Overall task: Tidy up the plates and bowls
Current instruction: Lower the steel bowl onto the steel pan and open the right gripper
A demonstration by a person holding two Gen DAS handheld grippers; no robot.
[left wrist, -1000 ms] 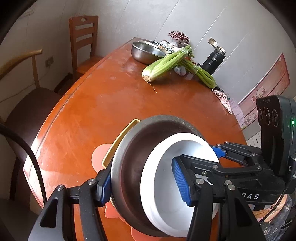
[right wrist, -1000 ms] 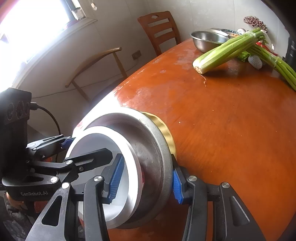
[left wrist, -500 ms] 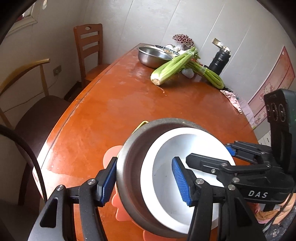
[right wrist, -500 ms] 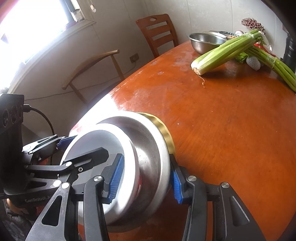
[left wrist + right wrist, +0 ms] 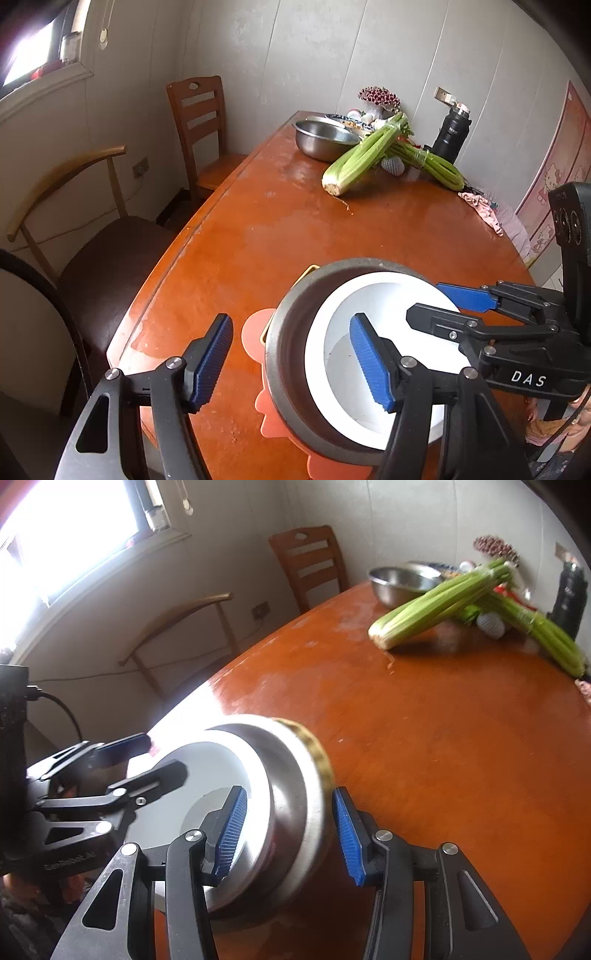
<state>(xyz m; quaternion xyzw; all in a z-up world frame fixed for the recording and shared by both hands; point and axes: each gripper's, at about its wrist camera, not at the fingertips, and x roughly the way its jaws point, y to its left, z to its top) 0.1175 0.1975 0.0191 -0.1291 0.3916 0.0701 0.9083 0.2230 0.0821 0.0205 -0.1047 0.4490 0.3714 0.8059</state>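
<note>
A white bowl (image 5: 384,299) sits nested in a steel bowl (image 5: 291,332), on a yellow plate (image 5: 306,271) and a pink scalloped plate (image 5: 255,328), at the table's near end. My left gripper (image 5: 291,362) straddles the stack's left rim with its jaws opening. One pad is inside the white bowl and the other stands clear of the steel wall. My right gripper (image 5: 288,836) is shut on the opposite rim, one pad inside the white bowl (image 5: 207,760) and one against the steel bowl (image 5: 291,775). Each gripper shows in the other's view: the right gripper (image 5: 443,302), the left gripper (image 5: 147,760).
Two celery bunches (image 5: 358,162), a second steel bowl (image 5: 325,138), a black flask (image 5: 450,136) and small items crowd the far end of the orange table (image 5: 295,229). A cloth (image 5: 480,210) lies at its right edge. Two chairs (image 5: 199,122) (image 5: 74,221) stand along the left.
My left gripper's jaws have spread, and the outer pad has come off the steel bowl's wall. The stack sits more level than before. The right gripper keeps its grip.
</note>
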